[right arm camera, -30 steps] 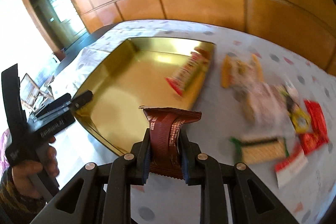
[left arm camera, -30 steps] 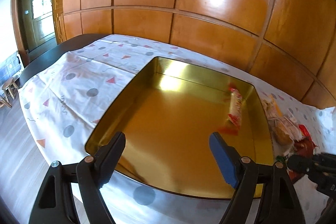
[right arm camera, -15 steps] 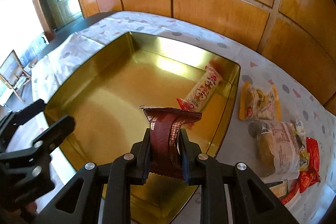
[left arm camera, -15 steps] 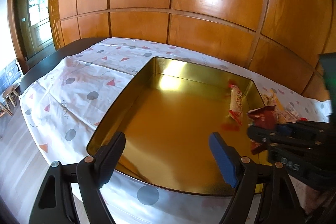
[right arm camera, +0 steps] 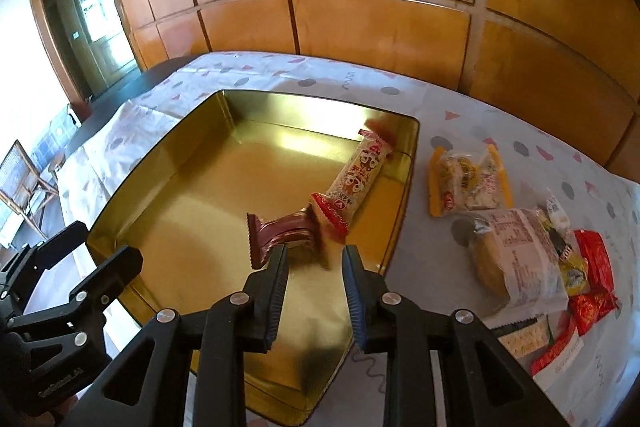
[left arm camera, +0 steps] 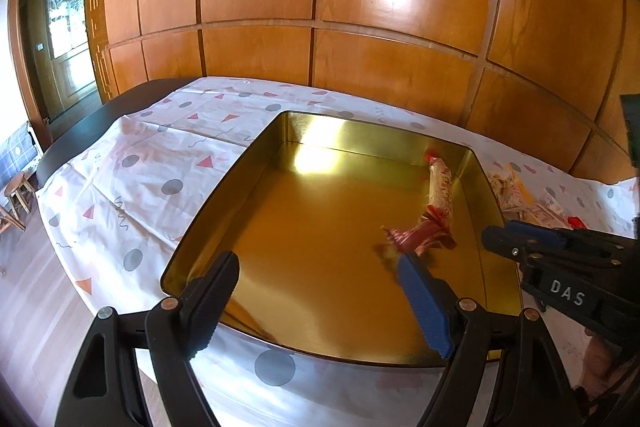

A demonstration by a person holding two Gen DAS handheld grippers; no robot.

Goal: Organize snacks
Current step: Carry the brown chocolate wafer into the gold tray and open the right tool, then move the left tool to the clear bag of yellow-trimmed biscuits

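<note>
A gold tin tray (right arm camera: 168, 147) (left arm camera: 224, 187) lies on the patterned tablecloth. Inside it, by the right wall, lies a long cream-and-red snack bar (right arm camera: 360, 175) (left arm camera: 440, 183). A brown-red wrapped snack (right arm camera: 280, 233) (left arm camera: 412, 239) is blurred just beyond my right gripper (right arm camera: 314, 259), free of the pads, at the near end of the long bar. The right gripper's jaws are opening with nothing pressed between them. My left gripper (left arm camera: 316, 271) hovers open over the tray's near edge, holding nothing.
Loose snacks lie on the cloth right of the tray: a yellow pack (right arm camera: 468, 183), a clear-wrapped bun (right arm camera: 516, 251), red packets (right arm camera: 592, 275) and a green-edged cracker pack (right arm camera: 520, 337). A wooden panelled wall rises behind the table. A door and stools are at far left.
The right gripper moved over the tray, opened and let go of the brown-red snack, which dropped toward the tray floor beside the long bar. The left gripper stayed put.
</note>
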